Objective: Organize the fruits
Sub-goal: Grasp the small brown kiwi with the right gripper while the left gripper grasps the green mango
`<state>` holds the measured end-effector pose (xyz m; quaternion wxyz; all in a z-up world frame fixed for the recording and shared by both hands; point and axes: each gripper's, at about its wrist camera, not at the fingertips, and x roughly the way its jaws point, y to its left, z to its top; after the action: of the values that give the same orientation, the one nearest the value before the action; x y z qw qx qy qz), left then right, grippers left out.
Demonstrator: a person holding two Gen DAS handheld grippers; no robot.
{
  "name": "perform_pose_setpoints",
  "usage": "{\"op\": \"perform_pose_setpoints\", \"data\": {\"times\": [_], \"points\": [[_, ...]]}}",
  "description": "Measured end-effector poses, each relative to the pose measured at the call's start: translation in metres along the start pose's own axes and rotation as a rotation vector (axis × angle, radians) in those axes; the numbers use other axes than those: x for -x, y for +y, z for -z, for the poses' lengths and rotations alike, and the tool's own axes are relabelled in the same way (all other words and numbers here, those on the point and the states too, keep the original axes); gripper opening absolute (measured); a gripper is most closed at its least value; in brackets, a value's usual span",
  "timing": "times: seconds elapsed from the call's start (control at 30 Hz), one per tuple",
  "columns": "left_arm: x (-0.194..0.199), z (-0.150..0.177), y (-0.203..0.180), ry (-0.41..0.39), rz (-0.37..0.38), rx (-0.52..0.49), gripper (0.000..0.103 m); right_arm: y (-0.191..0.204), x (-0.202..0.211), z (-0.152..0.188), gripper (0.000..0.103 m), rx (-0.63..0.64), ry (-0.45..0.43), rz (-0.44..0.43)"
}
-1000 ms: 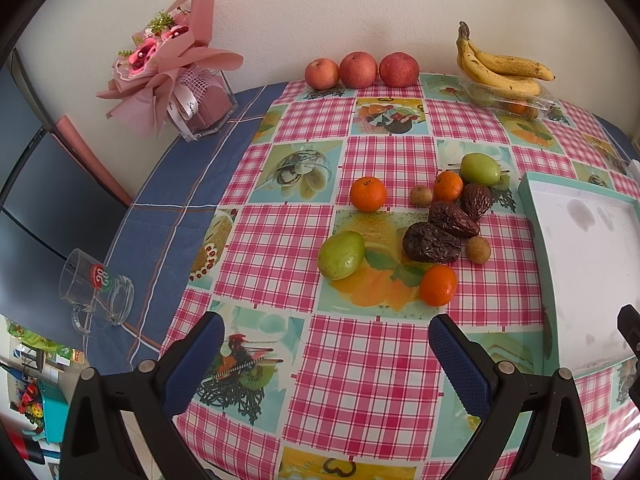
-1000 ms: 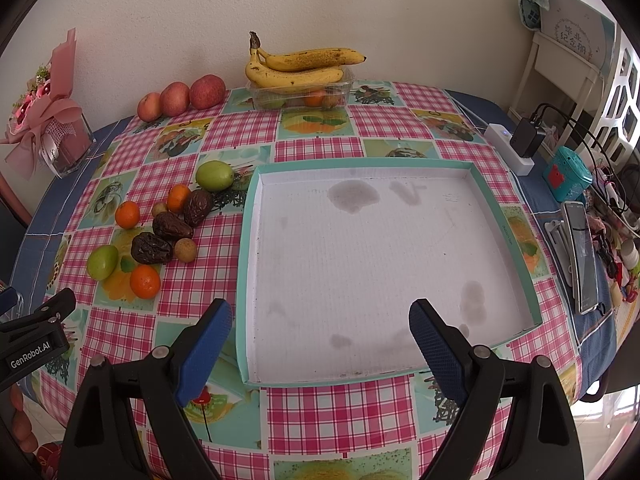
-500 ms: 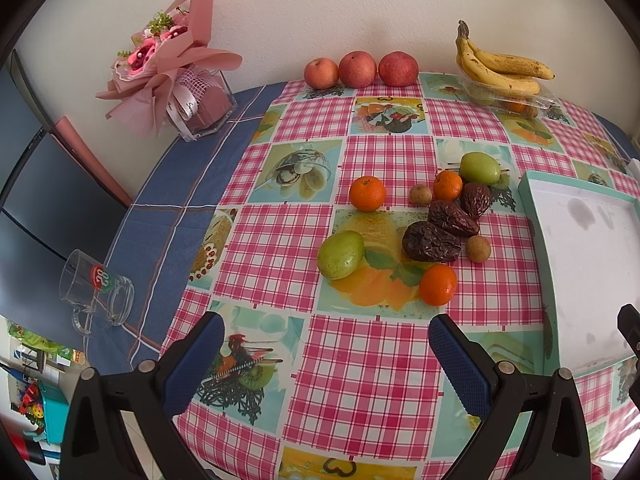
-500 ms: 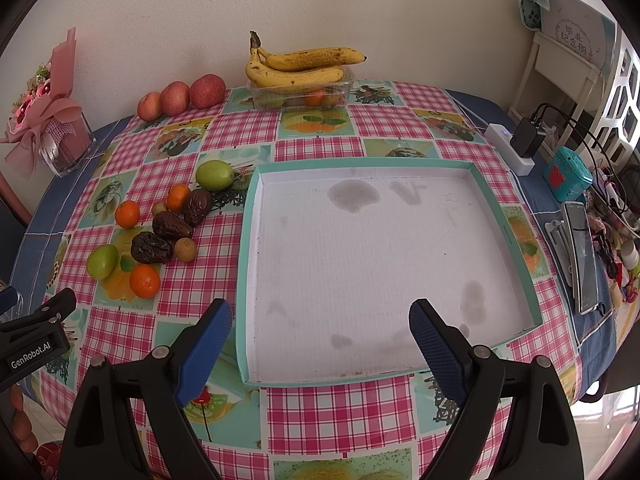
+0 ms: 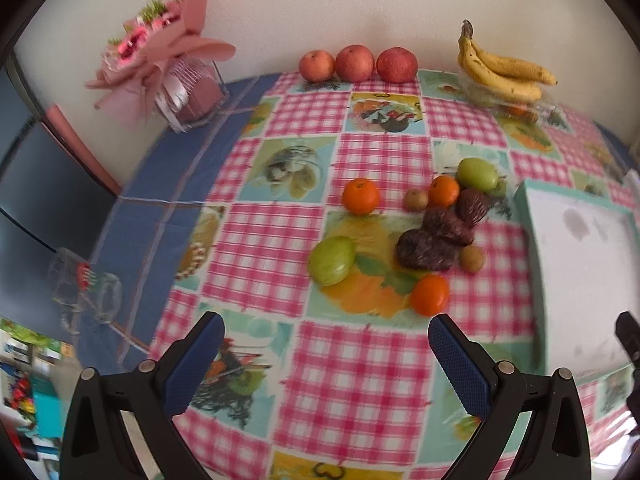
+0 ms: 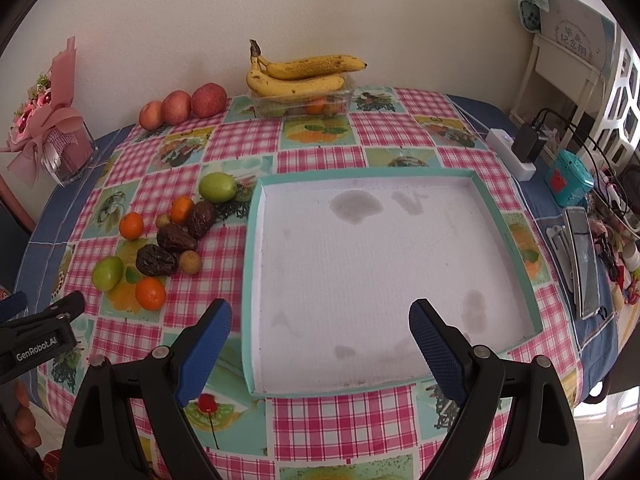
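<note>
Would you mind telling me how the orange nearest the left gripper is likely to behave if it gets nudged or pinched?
The nearest orange is round and lies loose on the flat tablecloth, so a nudge would probably roll it. Its skin looks smooth and glossy, so it might slip from an off-centre pinch. The open left gripper seems wide enough to straddle it.

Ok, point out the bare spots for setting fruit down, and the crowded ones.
The white tray is wholly bare inside. Open cloth lies between the left gripper and the nearest orange, and between the apples and the loose fruit cluster. Crowded: that cluster beside the tray's left wall, and the table's right edge with phone and chargers.
</note>
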<state>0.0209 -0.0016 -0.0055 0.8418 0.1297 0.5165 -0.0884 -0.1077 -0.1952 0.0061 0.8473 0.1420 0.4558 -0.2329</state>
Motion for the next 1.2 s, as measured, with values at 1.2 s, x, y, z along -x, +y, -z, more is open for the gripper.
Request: {"op": "perform_pose_setpoints", "data": {"times": [1.2], "points": [[-0.087, -0.087, 0.061, 0.117, 0.113, 0.257, 0.103, 0.1, -0.089, -0.082, 0.089, 0.115, 0.115, -0.192]]}}
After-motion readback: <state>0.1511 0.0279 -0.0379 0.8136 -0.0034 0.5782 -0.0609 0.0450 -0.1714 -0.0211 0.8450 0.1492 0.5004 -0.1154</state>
